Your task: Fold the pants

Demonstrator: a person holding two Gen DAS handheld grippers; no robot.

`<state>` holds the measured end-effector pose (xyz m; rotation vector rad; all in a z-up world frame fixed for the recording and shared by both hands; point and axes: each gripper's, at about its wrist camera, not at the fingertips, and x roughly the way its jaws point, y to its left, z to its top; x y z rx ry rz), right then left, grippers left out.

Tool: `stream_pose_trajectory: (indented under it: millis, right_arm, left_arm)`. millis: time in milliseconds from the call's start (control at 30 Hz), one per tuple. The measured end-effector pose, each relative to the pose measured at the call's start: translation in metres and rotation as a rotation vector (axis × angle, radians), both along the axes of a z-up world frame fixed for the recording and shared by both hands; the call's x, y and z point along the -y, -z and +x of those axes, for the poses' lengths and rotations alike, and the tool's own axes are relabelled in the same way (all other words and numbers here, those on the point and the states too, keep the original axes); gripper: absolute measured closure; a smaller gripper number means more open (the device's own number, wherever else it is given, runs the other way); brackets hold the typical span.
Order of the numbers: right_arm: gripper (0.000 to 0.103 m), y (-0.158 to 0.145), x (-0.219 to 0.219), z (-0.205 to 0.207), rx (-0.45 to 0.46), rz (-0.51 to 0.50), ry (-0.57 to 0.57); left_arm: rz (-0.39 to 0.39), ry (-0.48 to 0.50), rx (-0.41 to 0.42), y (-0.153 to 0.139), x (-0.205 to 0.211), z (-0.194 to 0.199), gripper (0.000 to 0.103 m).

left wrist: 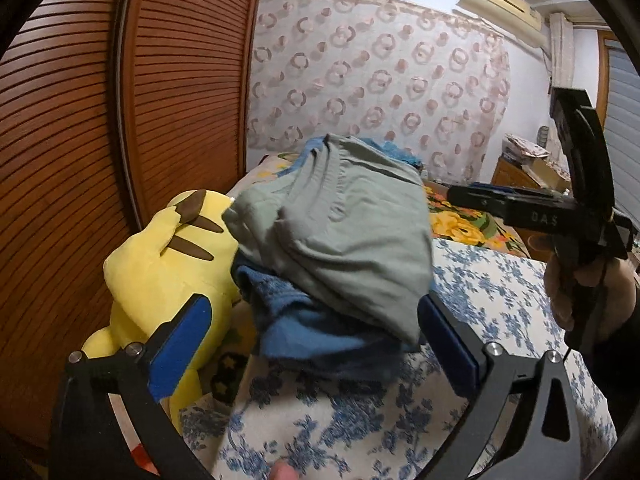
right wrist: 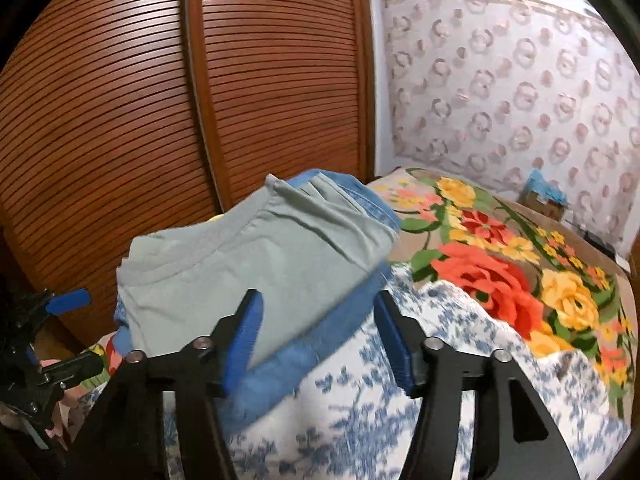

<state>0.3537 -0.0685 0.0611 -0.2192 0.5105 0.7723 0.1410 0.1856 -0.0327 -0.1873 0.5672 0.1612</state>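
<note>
Now your left gripper (left wrist: 316, 344) stands spread as wide as it goes, both pads clear of cloth and holding nothing, so the pile sits free at twelve o'clock. Your right gripper (right wrist: 318, 336) is partly open and also grips nothing, though its left pad lies just over the bundle's edge. The folded grey-green pants (left wrist: 340, 232) rest on top of blue garments (left wrist: 304, 328) on the blue-flowered sheet (left wrist: 500, 300), likely stacked as finished. A yellow plush toy (left wrist: 160, 264) lies at nine o'clock.

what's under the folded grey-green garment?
Folded blue denim garment directly beneath the grey-green cotton garment, on the blue-floral white bedsheet. Anything deeper in the stack is covered.
</note>
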Motion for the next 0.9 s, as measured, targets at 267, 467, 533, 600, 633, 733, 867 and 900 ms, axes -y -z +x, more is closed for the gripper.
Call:
stream_pose_trajectory:
  millis: [267, 467, 533, 600, 633, 733, 867, 900]
  right_arm:
    - [0.03, 0.008, 0.045, -0.053, 0.005, 0.006, 0.097]
    - [0.03, 0.01, 0.089, -0.104, 0.014, 0.036, 0.19]
    - [0.03, 0.01, 0.099, -0.119, 0.013, 0.047, 0.214]
    - [0.03, 0.009, 0.108, -0.133, 0.022, 0.051, 0.246]
    - [0.03, 0.008, 0.111, -0.14, 0.025, 0.052, 0.257]
    - [0.03, 0.006, 0.121, -0.163, 0.037, 0.056, 0.295]
    - [0.03, 0.006, 0.132, -0.186, 0.047, 0.069, 0.345]
    - [0.03, 0.006, 0.134, -0.192, 0.048, 0.071, 0.357]
  left_arm:
    - [0.027, 0.075, 0.004, -0.003, 0.031, -0.011, 0.0]
    - [0.065, 0.159, -0.006, -0.005, 0.067, -0.01, 0.0]
    - [0.065, 0.19, -0.005, -0.007, 0.08, -0.01, 0.0]
    - [0.07, 0.213, -0.003, -0.009, 0.092, -0.01, 0.0]
    - [0.071, 0.223, -0.001, -0.009, 0.096, -0.01, 0.0]
    - [0.072, 0.256, 0.012, -0.013, 0.111, -0.012, 0.0]
    - [0.072, 0.288, 0.016, -0.018, 0.129, -0.015, 0.0]
    - [0.073, 0.298, 0.018, -0.019, 0.134, -0.016, 0.0]
